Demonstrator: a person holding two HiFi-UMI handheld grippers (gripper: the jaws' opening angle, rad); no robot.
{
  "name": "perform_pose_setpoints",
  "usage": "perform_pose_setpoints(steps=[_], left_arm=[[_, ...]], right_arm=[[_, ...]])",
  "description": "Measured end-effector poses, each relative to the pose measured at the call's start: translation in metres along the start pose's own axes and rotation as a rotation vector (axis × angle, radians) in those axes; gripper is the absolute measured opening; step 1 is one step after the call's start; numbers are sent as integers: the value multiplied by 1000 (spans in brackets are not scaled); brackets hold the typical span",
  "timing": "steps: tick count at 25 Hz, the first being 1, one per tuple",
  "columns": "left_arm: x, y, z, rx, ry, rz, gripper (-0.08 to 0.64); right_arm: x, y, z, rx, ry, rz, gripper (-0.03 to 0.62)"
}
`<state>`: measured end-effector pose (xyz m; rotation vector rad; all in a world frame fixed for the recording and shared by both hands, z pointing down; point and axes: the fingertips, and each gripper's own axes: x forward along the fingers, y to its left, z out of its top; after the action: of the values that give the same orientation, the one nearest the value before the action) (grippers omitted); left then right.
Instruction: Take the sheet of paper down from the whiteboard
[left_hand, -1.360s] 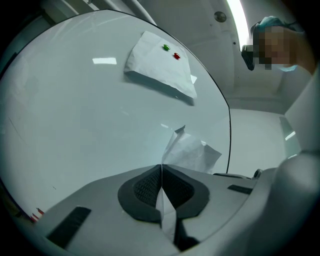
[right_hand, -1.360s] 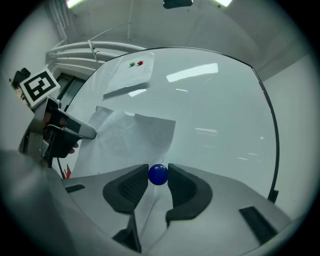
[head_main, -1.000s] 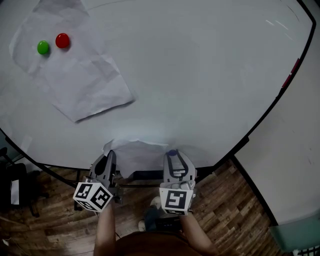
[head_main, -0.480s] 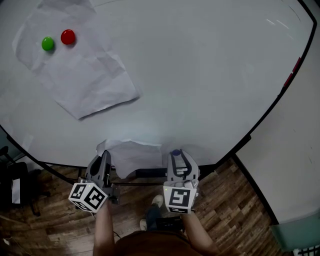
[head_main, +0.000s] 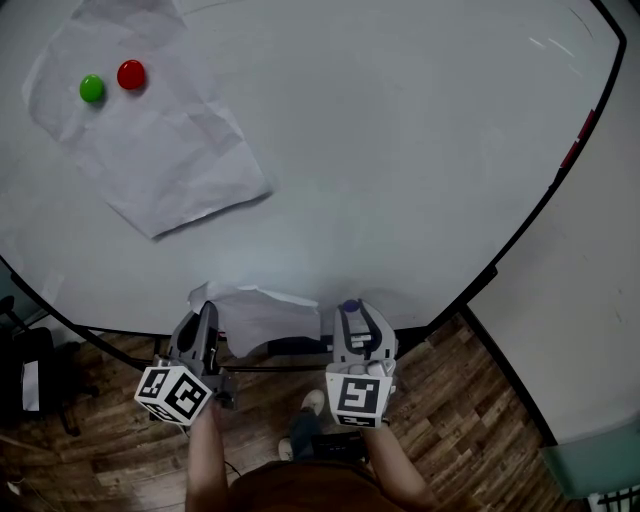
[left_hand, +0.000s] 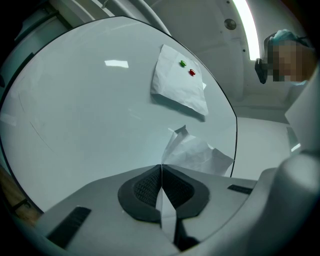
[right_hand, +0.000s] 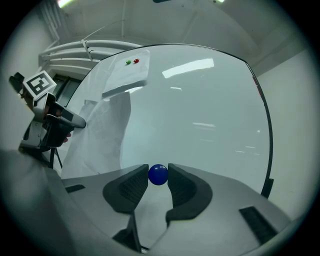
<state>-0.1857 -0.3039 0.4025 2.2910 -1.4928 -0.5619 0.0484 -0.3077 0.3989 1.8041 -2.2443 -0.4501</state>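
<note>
A loose white sheet of paper (head_main: 255, 315) hangs in front of the whiteboard's (head_main: 400, 150) lower edge. My left gripper (head_main: 208, 318) is shut on its edge, and the thin paper runs between the closed pads (left_hand: 161, 180) and fans out beyond them (left_hand: 197, 152). My right gripper (head_main: 347, 310) is shut on a small blue ball magnet (right_hand: 158, 174), close to the board. A second, creased sheet (head_main: 150, 140) stays on the board at upper left under a green magnet (head_main: 92, 88) and a red magnet (head_main: 131, 74).
The whiteboard's black frame (head_main: 520, 235) curves along the right and bottom. A red marker (head_main: 578, 150) sits on the right frame. Wooden floor (head_main: 460, 420) lies below, with dark furniture (head_main: 30, 380) at the left. A person (left_hand: 292, 55) stands beyond the board.
My left gripper has drifted slightly down and left with the held sheet. The right gripper has barely moved.
</note>
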Motion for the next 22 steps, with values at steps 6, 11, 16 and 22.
perform_pose_setpoints(steps=[6, 11, 16, 22], left_arm=[[3, -3, -2, 0, 10, -8, 25], [4, -2, -3, -3, 14, -9, 25], [6, -2, -3, -6, 16, -15, 25], [5, 0, -3, -12, 21, -11, 25]], right_arm=[[-2, -3, 0, 7, -1, -8, 133], [-2, -3, -1, -10, 1, -12, 133], [-1, 0, -1, -21, 5, -8, 133], [-4, 4, 3, -68, -12, -9, 133]])
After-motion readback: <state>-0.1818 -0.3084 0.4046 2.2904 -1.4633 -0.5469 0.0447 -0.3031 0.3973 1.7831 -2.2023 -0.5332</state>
